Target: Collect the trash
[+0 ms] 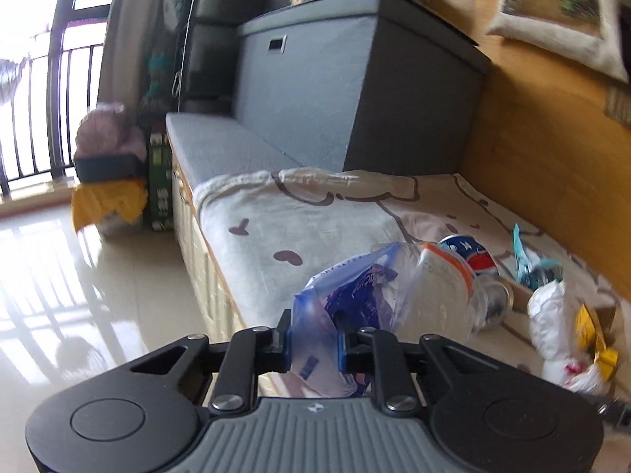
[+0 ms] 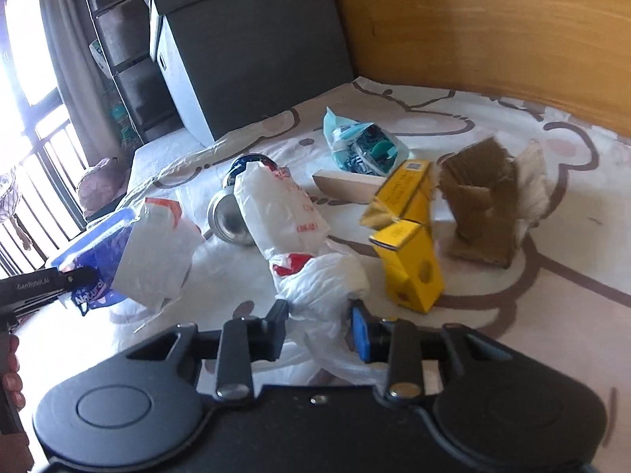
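Note:
My left gripper (image 1: 314, 345) is shut on a clear zip bag with a blue edge (image 1: 355, 295) that holds a blue wrapper and a white packet, lifted above the bed; the bag also shows in the right wrist view (image 2: 118, 252). My right gripper (image 2: 320, 327) is shut on a white plastic bag with red print (image 2: 292, 236); the same bag shows in the left wrist view (image 1: 552, 315). On the bedsheet (image 2: 493, 307) lie a Pepsi can (image 2: 232, 216), a teal packet (image 2: 363, 146), a yellow carton (image 2: 410, 252) and torn brown cardboard (image 2: 481, 205).
A dark grey storage box (image 2: 244, 47) stands at the head of the bed. A wooden wall (image 2: 473, 27) runs behind. To the left are glossy floor tiles (image 1: 79, 295), a bin with a yellow bag (image 1: 106, 197) and a balcony door.

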`<state>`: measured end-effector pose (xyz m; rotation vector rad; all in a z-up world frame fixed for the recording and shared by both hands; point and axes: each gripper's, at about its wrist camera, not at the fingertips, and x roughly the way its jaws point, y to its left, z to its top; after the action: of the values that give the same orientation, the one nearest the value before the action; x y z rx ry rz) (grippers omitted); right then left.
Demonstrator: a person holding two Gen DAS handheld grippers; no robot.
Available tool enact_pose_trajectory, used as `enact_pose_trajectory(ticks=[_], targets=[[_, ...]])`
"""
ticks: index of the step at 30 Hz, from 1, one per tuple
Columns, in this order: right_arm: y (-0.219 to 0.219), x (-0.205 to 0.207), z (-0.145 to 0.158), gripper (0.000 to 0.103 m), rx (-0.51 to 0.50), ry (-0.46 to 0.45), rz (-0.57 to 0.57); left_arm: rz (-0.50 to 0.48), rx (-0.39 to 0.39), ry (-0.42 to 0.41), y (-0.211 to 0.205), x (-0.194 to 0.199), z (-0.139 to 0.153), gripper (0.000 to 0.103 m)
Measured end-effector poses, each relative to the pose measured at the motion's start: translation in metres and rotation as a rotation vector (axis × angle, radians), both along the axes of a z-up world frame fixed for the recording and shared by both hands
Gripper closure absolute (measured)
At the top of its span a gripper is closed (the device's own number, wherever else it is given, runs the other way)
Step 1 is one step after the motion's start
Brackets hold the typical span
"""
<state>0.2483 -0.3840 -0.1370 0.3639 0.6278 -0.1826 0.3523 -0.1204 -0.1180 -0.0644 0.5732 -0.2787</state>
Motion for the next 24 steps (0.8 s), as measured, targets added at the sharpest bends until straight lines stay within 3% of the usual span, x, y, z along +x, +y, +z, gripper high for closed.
enact_pose_trajectory(ticks=[14,24], targets=[[0.008,-0.065,0.027,0.07,-0.041,-0.007,-0.025,-0.05,-0.007,-0.041,0.006,-0.079,0.028,0.082],[0.018,-0.101,0.04,0.07,-0.097,-0.002,-0.038,-0.088,0.052,-0.07,0.001,-0.13,0.033,0.082]])
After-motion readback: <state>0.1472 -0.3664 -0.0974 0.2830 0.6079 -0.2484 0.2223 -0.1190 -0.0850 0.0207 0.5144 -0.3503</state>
